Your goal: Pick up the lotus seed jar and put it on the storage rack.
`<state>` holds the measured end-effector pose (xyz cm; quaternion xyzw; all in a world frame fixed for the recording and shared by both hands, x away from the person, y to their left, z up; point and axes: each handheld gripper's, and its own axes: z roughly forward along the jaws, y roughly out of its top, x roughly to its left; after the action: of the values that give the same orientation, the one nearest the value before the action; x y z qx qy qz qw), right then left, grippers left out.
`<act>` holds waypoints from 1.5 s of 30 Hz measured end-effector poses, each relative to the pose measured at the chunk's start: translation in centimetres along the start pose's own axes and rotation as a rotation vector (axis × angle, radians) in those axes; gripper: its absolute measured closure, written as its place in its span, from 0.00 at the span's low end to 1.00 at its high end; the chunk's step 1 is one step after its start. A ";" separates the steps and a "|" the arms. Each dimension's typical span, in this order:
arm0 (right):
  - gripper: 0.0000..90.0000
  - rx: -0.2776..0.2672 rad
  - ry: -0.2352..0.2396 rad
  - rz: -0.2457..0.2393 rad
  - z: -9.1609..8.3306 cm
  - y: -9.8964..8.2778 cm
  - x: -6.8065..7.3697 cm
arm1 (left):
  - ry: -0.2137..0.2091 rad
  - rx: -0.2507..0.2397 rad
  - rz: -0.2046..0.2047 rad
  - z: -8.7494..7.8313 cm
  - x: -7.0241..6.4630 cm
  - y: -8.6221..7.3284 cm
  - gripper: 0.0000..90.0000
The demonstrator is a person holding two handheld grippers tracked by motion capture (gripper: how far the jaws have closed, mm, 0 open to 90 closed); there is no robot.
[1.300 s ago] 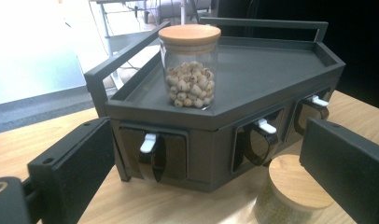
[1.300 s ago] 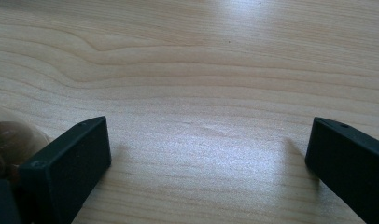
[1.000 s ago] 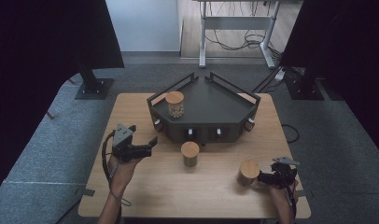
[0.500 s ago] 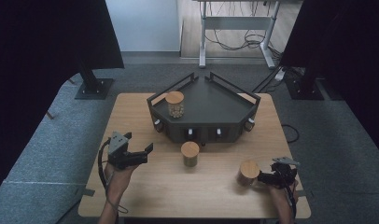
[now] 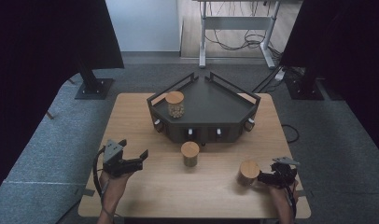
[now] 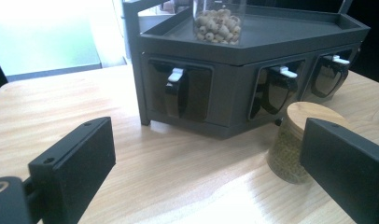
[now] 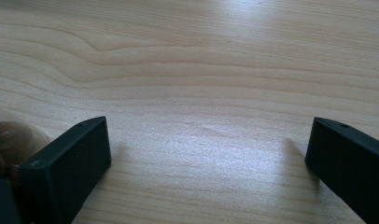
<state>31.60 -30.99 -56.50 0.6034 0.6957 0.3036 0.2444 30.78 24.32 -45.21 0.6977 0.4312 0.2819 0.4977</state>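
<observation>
Two grippers are working low in the high view. The left gripper (image 5: 140, 158) has been drifting down and back toward the lower left since a second ago, its jaws spread and empty, pulling off from the middle jar (image 5: 190, 154) at frame centre. The right gripper (image 5: 262, 178) is holding its place, jaws spread on bare wood, the right jar (image 5: 249, 172) just beside it. Judging by this, neither jar is gripped yet. Open table (image 5: 178, 191) is lying between both, though the near edge is close.
</observation>
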 end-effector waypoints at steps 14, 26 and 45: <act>0.00 0.000 0.000 0.000 0.0 0.0 0.0 | 0.032 0.040 -0.003 -0.3 0.2 -2.4 0.04; 0.00 0.000 0.000 0.000 0.0 0.0 0.0 | 0.041 0.076 0.004 -0.1 -0.3 -4.4 0.04; 0.00 0.000 0.001 0.000 -0.1 -0.1 0.0 | 0.055 0.144 -0.032 0.4 0.0 -6.8 0.04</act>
<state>31.50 -31.00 -56.50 0.6033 0.6957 0.3039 0.2442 28.96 25.06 -51.78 0.7167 0.4751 0.2613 0.4385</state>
